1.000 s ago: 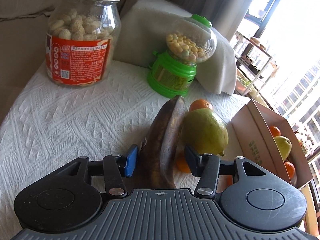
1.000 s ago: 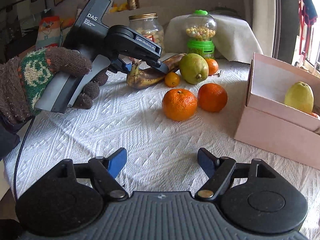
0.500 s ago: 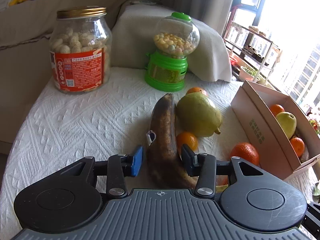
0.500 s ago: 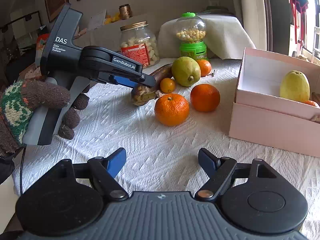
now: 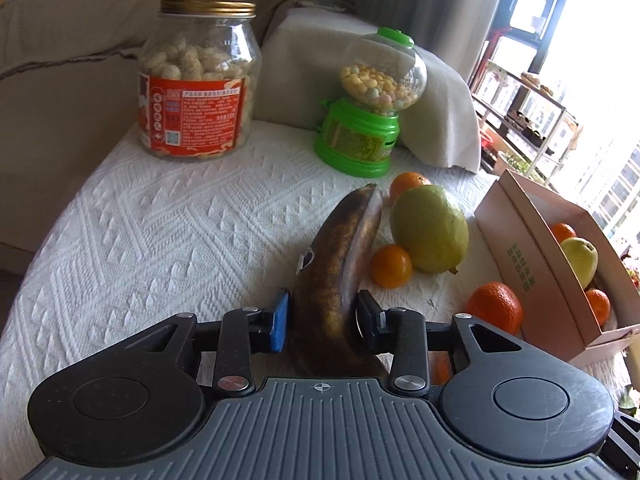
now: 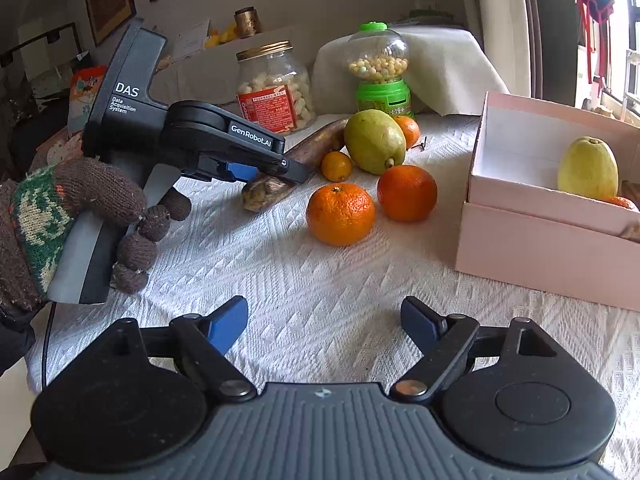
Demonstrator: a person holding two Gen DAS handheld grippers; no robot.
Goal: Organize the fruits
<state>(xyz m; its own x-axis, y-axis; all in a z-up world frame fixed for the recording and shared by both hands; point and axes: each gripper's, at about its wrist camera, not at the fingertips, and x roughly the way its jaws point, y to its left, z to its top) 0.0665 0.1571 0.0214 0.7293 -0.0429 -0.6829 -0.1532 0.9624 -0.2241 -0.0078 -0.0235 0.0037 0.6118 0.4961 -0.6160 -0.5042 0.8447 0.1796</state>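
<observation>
Where the left wrist view looks along its own fingers, the left hand-held gripper [image 5: 322, 322] is clamped on the stem end of a brown, overripe banana [image 5: 340, 264], whose far tip points toward a green candy dispenser [image 5: 366, 120]. Just right of the banana lie a small orange [image 5: 391, 266] and a large green guava [image 5: 430, 228], touching each other. A bigger orange [image 5: 495, 307] sits beside the pink box [image 5: 520, 248], which holds a yellow guava [image 5: 579, 255] and more oranges. A snack jar [image 5: 198, 80] stands at the far left of the white-clothed desk [image 5: 160, 240].

In the right wrist view, the right hand-held gripper [image 6: 323, 322] hangs with its fingers spread wide apart, holding nothing, above the desk [image 6: 320, 280]. A gloved hand [image 6: 80, 220] holds the left hand-held gripper [image 6: 272, 172] closed over the banana [image 6: 296, 164]. Two oranges [image 6: 341, 213] sit side by side near the middle, with the green guava [image 6: 374, 142] behind them and the pink box [image 6: 540, 236] to the right.
</observation>
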